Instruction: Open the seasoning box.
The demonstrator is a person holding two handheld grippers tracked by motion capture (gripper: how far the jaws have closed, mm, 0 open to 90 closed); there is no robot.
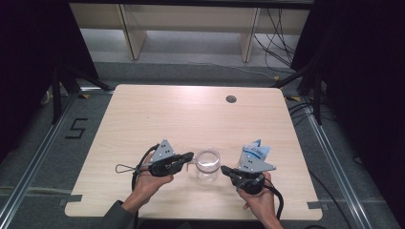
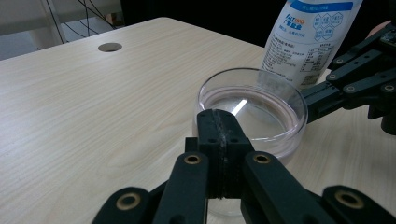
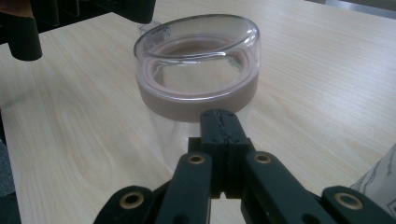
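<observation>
Two grippers pinched together, empty | left gripper point(image 1: 190, 156) at nine o'clock, right gripper point(image 1: 223, 169) at three o'clock of glass cup point(image 1: 208, 164) | I parked both close, ready to grab | white bag point(image 1: 254, 153) waited beside.

glass jar point(image 1: 208, 164) sits on table point(image 1: 157, 114), right between left gripper point(image 1: 189, 156) and right gripper point(image 1: 224, 169) | pouch point(image 1: 254, 153) just behind right gripper

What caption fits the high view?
Two shut hand-held grippers flank a clear glass beaker on a wooden table.
</observation>
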